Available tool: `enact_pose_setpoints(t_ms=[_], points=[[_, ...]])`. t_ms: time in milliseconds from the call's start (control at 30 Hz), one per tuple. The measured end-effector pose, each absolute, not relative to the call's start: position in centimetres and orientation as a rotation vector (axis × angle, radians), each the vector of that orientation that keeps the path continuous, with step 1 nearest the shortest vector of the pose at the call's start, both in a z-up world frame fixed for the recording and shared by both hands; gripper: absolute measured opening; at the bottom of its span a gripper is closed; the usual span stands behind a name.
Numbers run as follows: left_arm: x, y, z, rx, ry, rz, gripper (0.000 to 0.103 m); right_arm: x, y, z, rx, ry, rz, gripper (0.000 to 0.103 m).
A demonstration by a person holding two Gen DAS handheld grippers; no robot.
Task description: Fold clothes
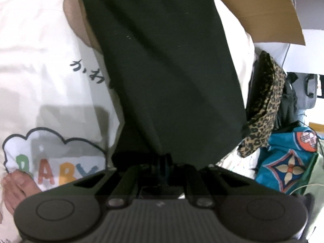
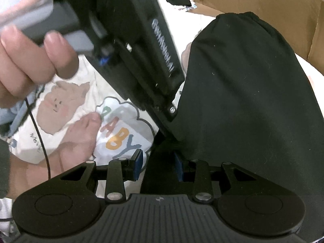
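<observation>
A black garment [image 1: 166,64] hangs and drapes over a white bedsheet with a "BABY" print [image 1: 50,172]. My left gripper [image 1: 165,162] is shut on the black garment's near edge, the cloth rising from between its jaws. In the right wrist view the same black garment [image 2: 243,101] fills the right side. My right gripper [image 2: 159,167] is open, its blue pads [image 2: 139,163] apart, with the garment's lower edge lying between them. The left gripper's body [image 2: 137,46] shows above, held by a hand [image 2: 30,60], pinching the cloth's edge.
A cardboard box wall [image 2: 273,12] stands behind the garment, also in the left wrist view [image 1: 263,14]. A leopard-print cloth [image 1: 263,109] and a teal patterned cloth [image 1: 287,160] lie to the right. A bare foot [image 2: 79,137] rests on the sheet [image 2: 66,101]. A black cable [image 2: 38,133] trails down.
</observation>
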State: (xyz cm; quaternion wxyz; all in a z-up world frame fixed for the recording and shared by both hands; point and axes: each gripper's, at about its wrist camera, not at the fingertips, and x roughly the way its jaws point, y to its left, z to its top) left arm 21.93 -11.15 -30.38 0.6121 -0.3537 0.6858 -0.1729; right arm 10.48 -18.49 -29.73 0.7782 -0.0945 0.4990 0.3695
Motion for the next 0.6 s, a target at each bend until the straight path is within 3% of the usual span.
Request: enact_pose_setpoints(t_ms=[67, 100, 133, 167, 200, 400, 600], points=[[22.0, -10.8, -30.2, -0.822, 1.577, -0.404, 0.004, 10.4, -18.3, -30.0, -0.234, 1.082, 0.775, 0.037], [22.1, -10.9, -30.1, -0.825, 1.574, -0.406, 0.004, 10.4, -18.3, -30.1, -0.246, 1.084, 0.762, 0.026], [22.1, -10.8, -30.0, -0.824, 1.572, -0.406, 0.005, 10.5, -18.4, -30.2, -0.249, 1.086, 0.752, 0.006], [22.2, -10.6, -29.8, -0.82, 1.568, -0.405, 0.005, 10.6, -18.7, -30.2, -0.247, 1.089, 0.744, 0.002], [22.2, -10.5, -29.5, -0.81, 1.566, -0.399, 0.005, 10.7, -19.0, -30.2, -0.236, 1.092, 0.737, 0.002], [21.4, -8.1, -27.4, -0.665, 1.513, -0.316, 0.029, 11.8, -21.4, -29.9, -0.152, 1.111, 0.685, 0.002], [21.0, -8.3, -28.7, -0.548, 1.524, -0.302, 0.051, 12.6, -22.5, -30.0, -0.091, 1.123, 0.661, 0.002]])
